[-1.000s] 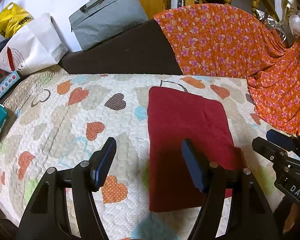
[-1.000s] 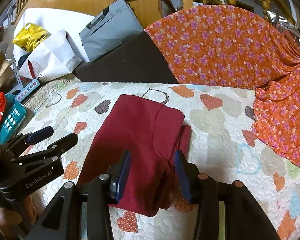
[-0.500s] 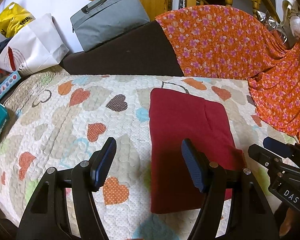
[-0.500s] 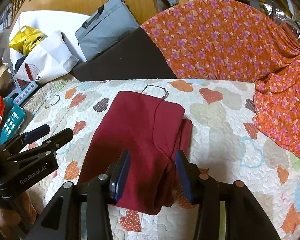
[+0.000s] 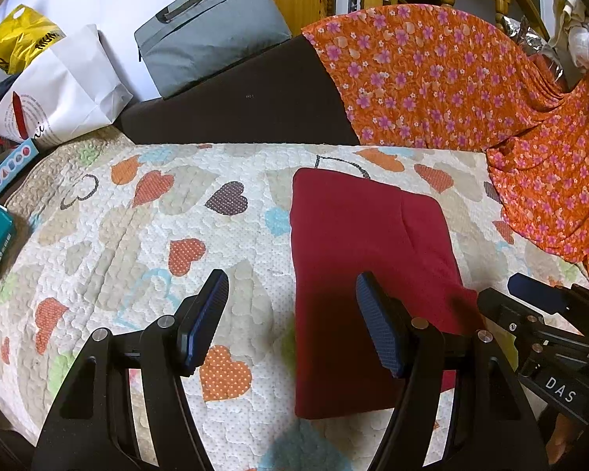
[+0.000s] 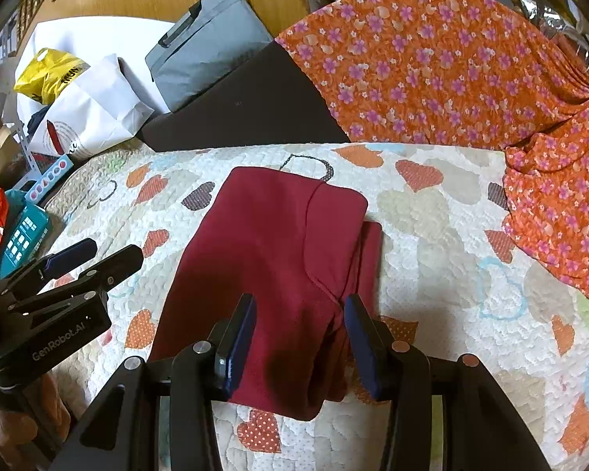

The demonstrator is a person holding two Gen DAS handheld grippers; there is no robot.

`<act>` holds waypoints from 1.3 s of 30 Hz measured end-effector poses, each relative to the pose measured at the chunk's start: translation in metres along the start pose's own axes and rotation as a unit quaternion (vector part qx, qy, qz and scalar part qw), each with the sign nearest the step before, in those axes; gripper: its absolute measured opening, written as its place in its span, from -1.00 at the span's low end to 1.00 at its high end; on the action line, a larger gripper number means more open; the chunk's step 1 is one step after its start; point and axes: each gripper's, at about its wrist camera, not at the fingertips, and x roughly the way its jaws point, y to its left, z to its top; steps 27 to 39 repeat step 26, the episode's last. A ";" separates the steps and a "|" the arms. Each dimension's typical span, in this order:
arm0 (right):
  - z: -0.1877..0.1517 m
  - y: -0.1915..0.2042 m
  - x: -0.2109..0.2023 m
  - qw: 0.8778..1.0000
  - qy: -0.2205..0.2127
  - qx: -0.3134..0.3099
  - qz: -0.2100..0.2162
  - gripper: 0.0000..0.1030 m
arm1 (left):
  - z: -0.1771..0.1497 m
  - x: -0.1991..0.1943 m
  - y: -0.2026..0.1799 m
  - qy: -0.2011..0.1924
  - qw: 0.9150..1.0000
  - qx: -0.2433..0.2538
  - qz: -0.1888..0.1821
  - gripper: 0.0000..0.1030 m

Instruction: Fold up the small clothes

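Observation:
A dark red garment (image 5: 357,243) (image 6: 271,259) lies folded into a long rectangle on the heart-patterned quilt (image 5: 137,243) (image 6: 443,235). My left gripper (image 5: 290,306) hovers open over the garment's near left edge, nothing between its fingers. It also shows at the left of the right wrist view as the left gripper (image 6: 70,259). My right gripper (image 6: 298,325) hangs open above the garment's near right part, where a fold ridge runs; its blue pads do not press the cloth. In the left wrist view the right gripper (image 5: 538,298) pokes in from the right edge.
An orange flowered cloth (image 5: 471,90) (image 6: 451,70) drapes the back and right. A dark cushion (image 5: 239,110) and a grey bag (image 5: 212,27) stand behind the quilt. White paper bag (image 5: 63,90), yellow bag (image 5: 15,43) and teal boxes (image 6: 23,235) crowd the left.
Both grippers stay nearly still. The right gripper has crept slightly forward over the garment; jaw openings look unchanged.

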 end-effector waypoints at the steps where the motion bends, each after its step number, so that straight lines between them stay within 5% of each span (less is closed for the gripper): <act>1: 0.000 -0.001 0.001 1.000 0.001 0.000 -0.001 -0.13 | 0.000 0.000 0.000 -0.001 1.000 0.000 0.000 0.32; 39: -0.006 0.003 0.012 1.000 0.018 0.006 0.007 -0.13 | 0.001 0.006 0.009 0.005 1.000 -0.020 -0.006 0.32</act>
